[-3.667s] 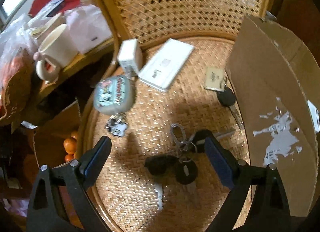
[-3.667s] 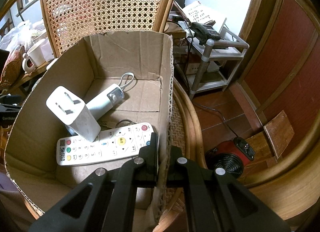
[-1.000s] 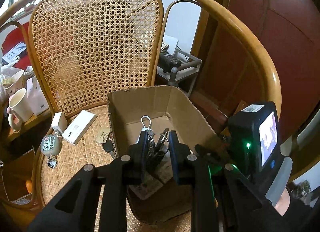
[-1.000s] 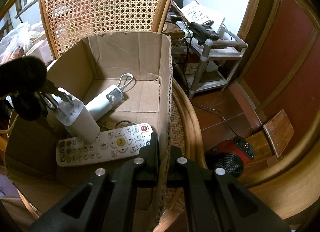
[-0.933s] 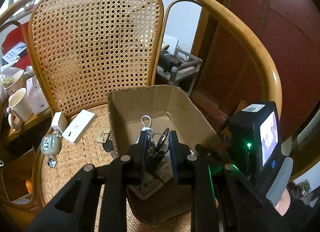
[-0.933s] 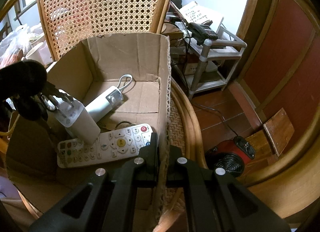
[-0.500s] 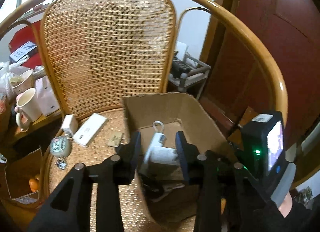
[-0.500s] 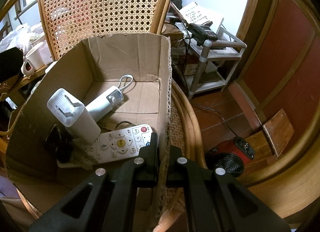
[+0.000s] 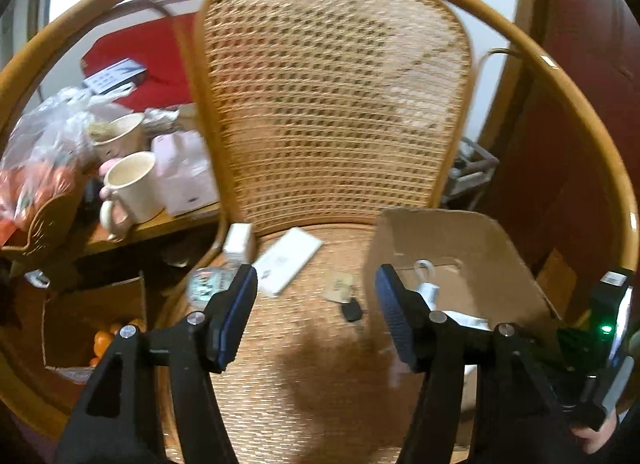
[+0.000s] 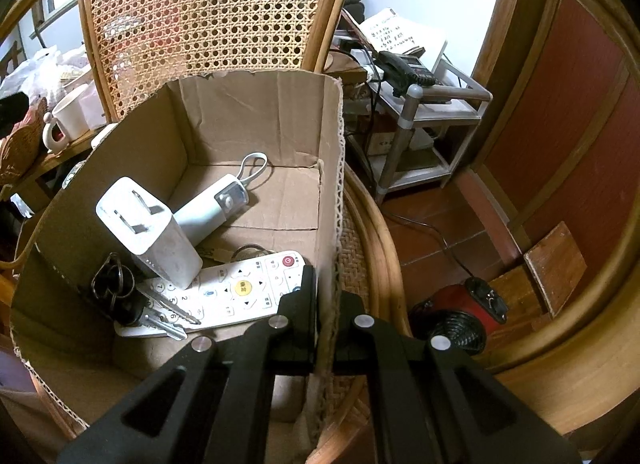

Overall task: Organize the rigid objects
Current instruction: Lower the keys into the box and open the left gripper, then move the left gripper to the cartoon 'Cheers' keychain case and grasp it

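matt corrugated cardboard box (image 10: 256,120); woven cane seat (image 9: 304,364); glossy plastic remote (image 10: 224,292).

In the cardboard box (image 10: 256,120): key bunch (image 10: 120,296) on the remote (image 10: 224,296), charger (image 10: 148,232) behind them, power bank (image 10: 208,212) farther back.

The bunch of keys (image 10: 120,296) that was pinched in the left gripper (image 9: 312,316) now lies in the cardboard box (image 10: 256,120) on the remote control (image 10: 224,296). That gripper's jaws, empty, are opening above the chair seat (image 9: 296,376).
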Tool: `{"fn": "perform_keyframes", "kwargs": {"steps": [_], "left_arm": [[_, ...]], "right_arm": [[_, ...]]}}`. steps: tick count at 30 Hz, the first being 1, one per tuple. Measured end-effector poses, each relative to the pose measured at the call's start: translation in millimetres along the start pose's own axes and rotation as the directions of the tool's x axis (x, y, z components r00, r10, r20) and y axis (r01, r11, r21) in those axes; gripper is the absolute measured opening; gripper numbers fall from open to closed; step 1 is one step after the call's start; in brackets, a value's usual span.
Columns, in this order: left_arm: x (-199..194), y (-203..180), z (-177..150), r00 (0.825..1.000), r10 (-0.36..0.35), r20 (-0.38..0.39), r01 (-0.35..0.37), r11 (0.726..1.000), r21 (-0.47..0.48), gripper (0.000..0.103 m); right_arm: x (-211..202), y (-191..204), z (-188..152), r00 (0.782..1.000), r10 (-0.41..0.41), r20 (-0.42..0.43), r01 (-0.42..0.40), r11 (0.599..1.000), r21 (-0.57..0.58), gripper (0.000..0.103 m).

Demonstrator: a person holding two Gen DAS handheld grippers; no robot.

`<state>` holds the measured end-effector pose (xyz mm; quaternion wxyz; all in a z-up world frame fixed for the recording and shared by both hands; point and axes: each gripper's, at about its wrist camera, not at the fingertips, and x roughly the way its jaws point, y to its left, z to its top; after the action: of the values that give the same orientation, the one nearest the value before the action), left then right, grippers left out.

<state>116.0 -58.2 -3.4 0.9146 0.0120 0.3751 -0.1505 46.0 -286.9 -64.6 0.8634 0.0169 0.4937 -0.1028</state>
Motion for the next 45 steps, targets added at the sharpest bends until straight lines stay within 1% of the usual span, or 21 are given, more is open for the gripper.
{"fn": "perform_keyframes", "kwargs": {"steps": [5,8,13,16,19,20,22,27,29,31,33,34,37,40,45], "left_arm": [[18.7,24.9,-2.4,0.994,0.097,-0.046,-0.097,0.995,0.0,0.06],[32.8,39.7,-5.5,0.989,0.119,-0.093,-0.121,0.993,-0.007,0.06],[50.9,58.3,-8.9,0.977,0.16,-0.142,-0.165,0.986,-0.023,0.06],[64.0,75.2,-10.7,0.973,0.135,-0.189,-0.155,0.983,-0.095,0.06],[76.8,88.5,-11.5,0.974,0.097,-0.203,-0.129,0.98,-0.15,0.06],[80.3,90.3,-11.4,0.974,0.096,-0.205,-0.128,0.98,-0.152,0.06],[87.1,92.2,-11.6,0.971,0.119,-0.209,-0.15,0.978,-0.142,0.06],[102.1,93.3,-10.3,0.977,0.115,-0.182,-0.136,0.985,-0.108,0.06],[109.2,97.5,-9.6,0.977,0.109,-0.184,-0.133,0.984,-0.121,0.061],[114.7,101.9,-9.4,0.979,0.086,-0.184,-0.114,0.983,-0.146,0.062],[122.0,104.8,-9.0,0.98,0.079,-0.181,-0.107,0.983,-0.149,0.07],[126.0,105.5,-9.1,0.98,0.094,-0.177,-0.119,0.983,-0.141,0.077],[137.6,106.8,-10.5,0.973,0.13,-0.189,-0.155,0.98,-0.124,0.079],[152.1,109.8,-13.9,0.967,0.114,-0.23,-0.149,0.978,-0.143,0.079],[168.2,112.7,-21.6,0.953,0.109,-0.281,-0.156,0.976,-0.151,0.079]], "right_arm": [[-0.3,-1.0,0.5,1.0,-0.001,-0.001,0.001,1.0,0.016,0.006],[-0.4,-1.1,0.8,1.0,-0.003,-0.002,0.003,1.0,0.017,0.006],[-0.5,-2.0,0.4,1.0,-0.003,-0.002,0.003,1.0,0.019,0.005],[-0.6,-1.9,-0.1,1.0,-0.002,-0.002,0.002,1.0,0.016,0.005],[-0.8,-2.1,-1.1,1.0,-0.002,-0.001,0.002,1.0,0.014,0.005],[-0.9,-2.6,-1.5,1.0,-0.001,-0.001,0.001,1.0,0.013,0.005],[-0.8,-2.8,-1.5,1.0,-0.001,0.0,0.001,1.0,0.012,0.005],[-0.4,-2.5,-1.6,1.0,0.0,0.0,0.0,1.0,0.005,0.006],[-0.4,-2.4,-1.3,1.0,-0.002,0.0,0.002,1.0,0.007,0.006],[-0.4,-2.1,-1.3,1.0,-0.001,0.001,0.001,1.0,0.008,0.006],[-0.6,-2.4,-1.6,1.0,-0.001,0.001,0.001,1.0,0.005,0.006],[-0.4,-2.2,-1.3,1.0,-0.001,0.0,0.001,1.0,0.007,0.006],[-0.3,-2.0,-1.1,1.0,-0.001,0.0,0.001,1.0,0.008,0.006],[-0.4,-1.6,-0.9,1.0,-0.002,0.0,0.002,1.0,0.007,0.006],[-0.4,-2.0,-0.6,1.0,-0.001,0.0,0.001,1.0,0.002,0.006]]}}
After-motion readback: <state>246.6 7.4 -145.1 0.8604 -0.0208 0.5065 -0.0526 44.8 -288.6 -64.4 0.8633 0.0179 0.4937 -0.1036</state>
